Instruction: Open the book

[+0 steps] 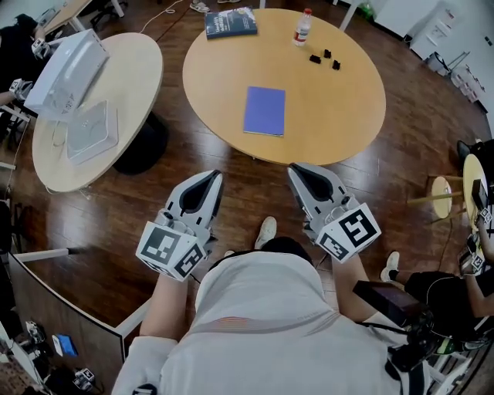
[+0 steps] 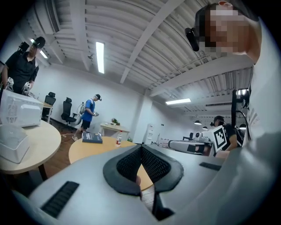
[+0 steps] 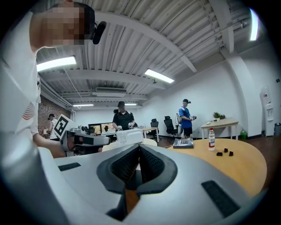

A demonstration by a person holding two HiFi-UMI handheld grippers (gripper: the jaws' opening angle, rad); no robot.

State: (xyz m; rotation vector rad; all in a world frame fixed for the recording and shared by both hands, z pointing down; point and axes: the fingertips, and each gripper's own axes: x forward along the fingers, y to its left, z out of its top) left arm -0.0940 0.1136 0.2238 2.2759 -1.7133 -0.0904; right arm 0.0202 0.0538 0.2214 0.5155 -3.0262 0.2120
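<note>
A closed blue-purple book (image 1: 264,110) lies flat on the round wooden table (image 1: 340,116), toward its near side. Both grippers hang short of the table's near edge, above the floor, and touch nothing. My left gripper (image 1: 209,180) points at the table from the lower left, its jaws shut and empty. My right gripper (image 1: 300,172) is beside it, also shut and empty. In the left gripper view the jaws (image 2: 141,147) meet at their tips; in the right gripper view the jaws (image 3: 139,146) do too. The blue-purple book is hidden in both gripper views.
At the table's far side lie a dark book (image 1: 231,21), a water bottle (image 1: 302,28) and several small black pieces (image 1: 325,56). A second round table (image 1: 131,69) at left carries white boxes (image 1: 69,68). A small stool (image 1: 441,190) stands at right. People stand in the background.
</note>
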